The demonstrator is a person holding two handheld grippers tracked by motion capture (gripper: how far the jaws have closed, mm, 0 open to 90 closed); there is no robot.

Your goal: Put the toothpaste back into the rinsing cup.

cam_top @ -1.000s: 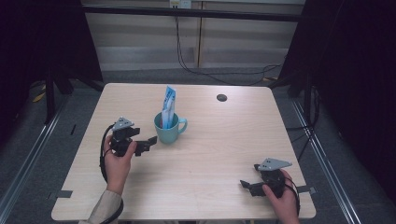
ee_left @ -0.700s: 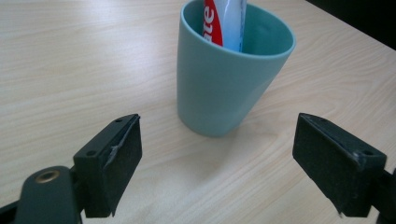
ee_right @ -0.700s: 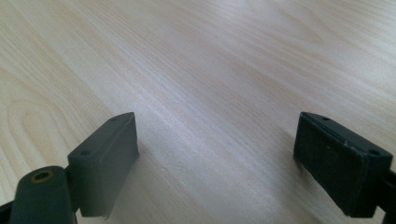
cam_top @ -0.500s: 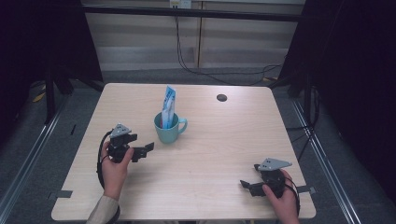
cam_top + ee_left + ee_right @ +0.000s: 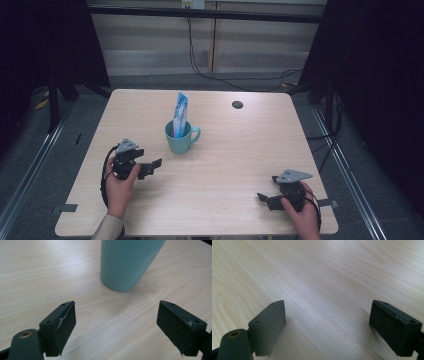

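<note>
One pale wooden worktop (image 5: 230,165) carries everything, and most of its surface lies bare, which leaves both hands room to work. Near its middle, towards the far side, stands the teal ceramic mug (image 5: 181,139), upright, with its handle turned to the person's right. A blue and white flat packet (image 5: 180,114) stands in it, leaning against the rim and rising well above it; the mug seems to serve as a holder that keeps the thin packet on end. A small dark round grommet (image 5: 237,104) sits in the worktop farther back and to the right, well apart from the mug.

At the mug's near left is the left gripper (image 5: 156,164), low over the wood and aimed at the mug's base, which the left gripper view shows just ahead of its fingers (image 5: 63,322). These are spread wide with nothing between them, apart from the mug. By the look of it, the packet is already delivered.

Near the front right corner, the right gripper (image 5: 261,198) rests idle, well apart from the mug, its fingers (image 5: 270,322) likewise released over bare wood.
</note>
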